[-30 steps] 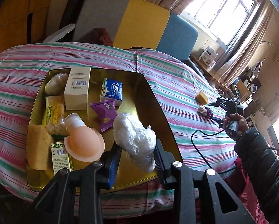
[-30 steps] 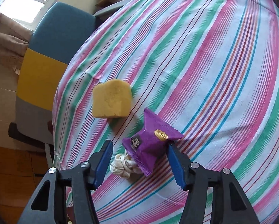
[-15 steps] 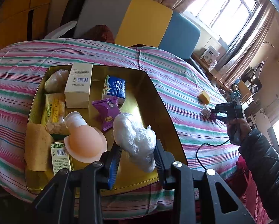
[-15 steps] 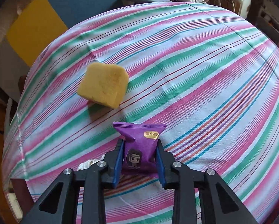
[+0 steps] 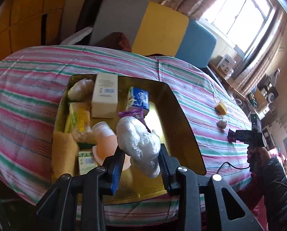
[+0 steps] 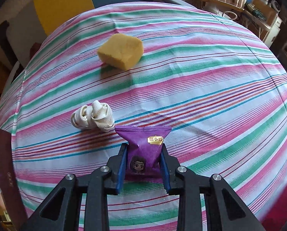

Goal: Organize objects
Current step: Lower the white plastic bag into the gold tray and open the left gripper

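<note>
Fingers of the right gripper (image 6: 143,165) pinch a purple packet (image 6: 143,150) above the cloth (image 6: 210,100); left gripper (image 5: 140,163) clamps a plastic wad (image 5: 138,144) over the tray (image 5: 182,125).

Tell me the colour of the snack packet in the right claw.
Purple snack packet, with a small gold label; clearest in the right wrist view.
</note>
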A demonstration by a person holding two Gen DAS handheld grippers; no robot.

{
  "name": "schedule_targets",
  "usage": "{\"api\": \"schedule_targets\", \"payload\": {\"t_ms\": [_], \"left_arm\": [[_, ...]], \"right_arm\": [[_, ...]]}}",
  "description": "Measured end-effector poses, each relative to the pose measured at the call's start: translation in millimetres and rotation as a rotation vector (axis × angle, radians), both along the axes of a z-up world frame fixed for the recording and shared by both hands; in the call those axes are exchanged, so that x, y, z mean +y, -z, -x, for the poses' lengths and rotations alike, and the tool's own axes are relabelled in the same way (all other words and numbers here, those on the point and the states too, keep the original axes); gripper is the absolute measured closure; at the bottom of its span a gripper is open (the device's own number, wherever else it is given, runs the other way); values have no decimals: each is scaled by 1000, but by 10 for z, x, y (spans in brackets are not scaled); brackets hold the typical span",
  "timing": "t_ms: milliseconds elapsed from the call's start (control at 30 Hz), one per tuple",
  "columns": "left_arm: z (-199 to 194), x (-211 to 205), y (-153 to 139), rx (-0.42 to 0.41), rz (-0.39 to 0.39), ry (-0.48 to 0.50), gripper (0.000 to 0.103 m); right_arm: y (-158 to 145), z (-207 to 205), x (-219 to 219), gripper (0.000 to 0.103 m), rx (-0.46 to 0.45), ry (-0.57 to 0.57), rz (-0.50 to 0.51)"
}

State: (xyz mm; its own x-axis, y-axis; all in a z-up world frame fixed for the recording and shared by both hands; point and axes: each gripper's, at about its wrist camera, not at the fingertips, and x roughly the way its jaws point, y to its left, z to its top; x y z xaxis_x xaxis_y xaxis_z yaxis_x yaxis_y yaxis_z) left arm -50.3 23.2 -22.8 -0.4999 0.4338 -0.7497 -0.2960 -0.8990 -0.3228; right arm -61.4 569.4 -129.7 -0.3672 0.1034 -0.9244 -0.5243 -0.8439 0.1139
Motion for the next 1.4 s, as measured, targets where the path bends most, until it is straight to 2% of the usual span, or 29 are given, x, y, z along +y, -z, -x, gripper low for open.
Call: {"api": "schedule_targets", "payload": {"t_ms": [300,467,767,967,1067,1167,1333,1400], "left_arm": [[480,737,135,-49,51,155,69],[788,1104,334,-81,116,220,69],[1066,1357,605,-118,215,236,67],[1105,1342,613,-122,219,219,56],[1100,1297,550,-116,205,196,56],[1000,1202,397,-65,191,174,56],[557,950,-34,125,222,109,56],[376,833,-140,160,215,78,56]], "right_arm": [[-74,-86,-55,72,5,-18,0],[-49,-18,-46,72,4,-20,5],[-53,6,-54,72,9,-31,20],[-51,-1,-33,71,8,-31,29],[-50,0,-35,71,7,-35,23],[-57,6,-40,71,2,-43,5],[-74,-20,-45,72,1,-33,-15],[-58,-13,-47,72,1,-28,-23]]}}
